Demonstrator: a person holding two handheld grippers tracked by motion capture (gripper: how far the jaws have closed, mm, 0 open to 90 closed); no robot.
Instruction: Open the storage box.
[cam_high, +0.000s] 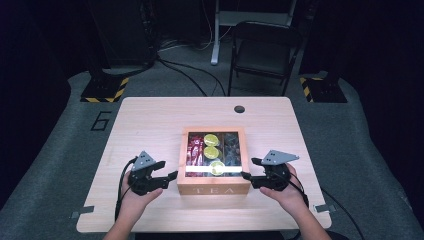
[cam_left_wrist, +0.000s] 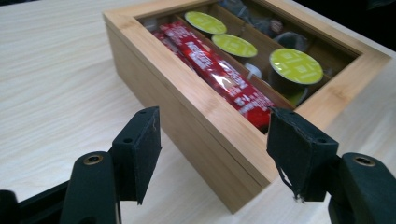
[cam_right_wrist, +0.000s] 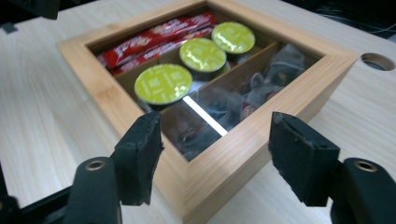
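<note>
A wooden tea box (cam_high: 214, 190) with "TEA" on its front wall and a clear window in its closed lid sits at the middle of the table. Through the window I see red packets (cam_high: 194, 150) on the left, three green-topped capsules (cam_high: 211, 152) in the middle and dark sachets on the right. My left gripper (cam_high: 170, 176) is open by the box's near left corner. In the left gripper view the box (cam_left_wrist: 187, 121) corner lies beyond the spread jaws of that gripper (cam_left_wrist: 217, 156), untouched. My right gripper (cam_high: 247, 176) is open at the near right corner. There the box (cam_right_wrist: 280, 102) rim lies past the gripper (cam_right_wrist: 215, 158).
The light wooden table (cam_high: 150, 120) has a round cable hole (cam_high: 239, 108) near its far edge. A folding chair (cam_high: 265, 50) stands behind the table. Two stand bases with yellow-black stripes (cam_high: 105, 89) sit on the floor at either far corner.
</note>
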